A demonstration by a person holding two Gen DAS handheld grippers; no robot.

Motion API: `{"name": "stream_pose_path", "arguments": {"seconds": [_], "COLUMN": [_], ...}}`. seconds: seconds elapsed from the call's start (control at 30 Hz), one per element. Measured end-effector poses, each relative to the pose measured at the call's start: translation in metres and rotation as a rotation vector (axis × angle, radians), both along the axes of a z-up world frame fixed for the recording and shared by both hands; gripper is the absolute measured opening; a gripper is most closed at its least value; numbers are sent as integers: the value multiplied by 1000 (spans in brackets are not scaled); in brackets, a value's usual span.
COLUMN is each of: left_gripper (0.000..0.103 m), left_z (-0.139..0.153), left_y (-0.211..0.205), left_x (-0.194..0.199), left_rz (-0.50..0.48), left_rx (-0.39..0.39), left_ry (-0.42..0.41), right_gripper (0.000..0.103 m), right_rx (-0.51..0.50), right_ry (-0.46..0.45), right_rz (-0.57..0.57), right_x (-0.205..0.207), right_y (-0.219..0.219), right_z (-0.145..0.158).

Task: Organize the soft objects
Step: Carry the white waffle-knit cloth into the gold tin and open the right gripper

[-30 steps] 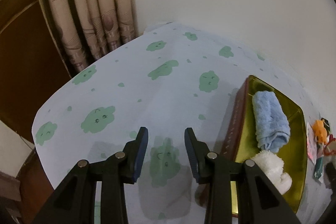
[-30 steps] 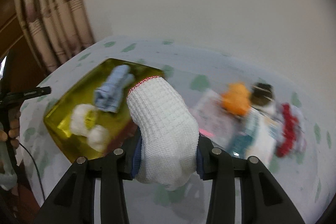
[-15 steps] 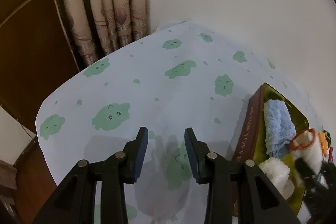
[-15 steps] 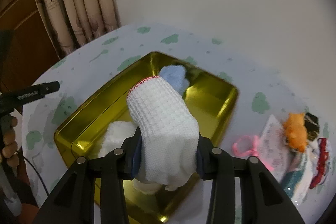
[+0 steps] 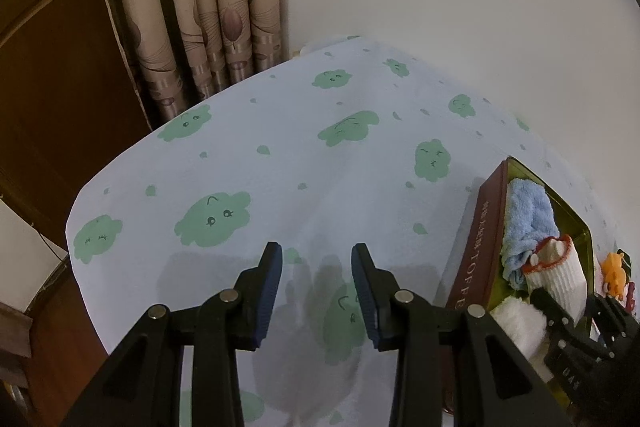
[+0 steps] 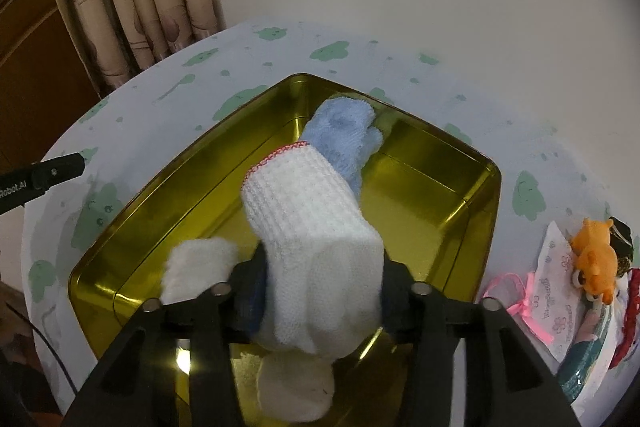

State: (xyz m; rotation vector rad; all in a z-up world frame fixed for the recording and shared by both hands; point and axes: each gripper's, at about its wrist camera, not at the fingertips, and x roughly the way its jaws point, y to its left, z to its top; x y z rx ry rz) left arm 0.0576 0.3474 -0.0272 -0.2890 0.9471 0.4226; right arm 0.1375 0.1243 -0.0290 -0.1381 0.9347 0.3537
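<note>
Right gripper [image 6: 320,291] clamped on white glove [image 6: 312,227], held above gold tin [image 6: 472,195], cuff pointing away, long axis lined up with blue towel [image 6: 344,135] just beyond. Straight down for the drop. Left gripper [image 5: 316,291] open and empty, off to the tin's left.

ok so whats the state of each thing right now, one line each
left claw: open, empty, over the tablecloth
right claw: shut on the white sock
white sock: held above the tin
tin: open, no lid on
blue cloth: rolled, lying in the tin
fluffy white thing: lying in the tin
</note>
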Motion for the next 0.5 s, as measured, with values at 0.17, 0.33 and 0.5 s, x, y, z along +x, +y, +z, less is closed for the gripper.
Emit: {"name": "stream_pose_path", "arguments": {"seconds": [0.17,0.33,0.5], "left_gripper": [37,37,37], "left_z": [-1,-1,-1], "left_y": [-1,-5,-9], "left_x": [1,1,1], "left_rz": [-1,-13,-23], "left_rx": [-6,1,7], "left_ry": [2,-1,-1], "right_gripper": [77,78,78], "right_rx": [15,41,85], "right_ry": [-23,-34,-62], "right_rz": [-5,-18,-38], "right_x": [-5,-10,-21], "right_y": [-4,-12,-23], "right_z": [9,20,37]}}
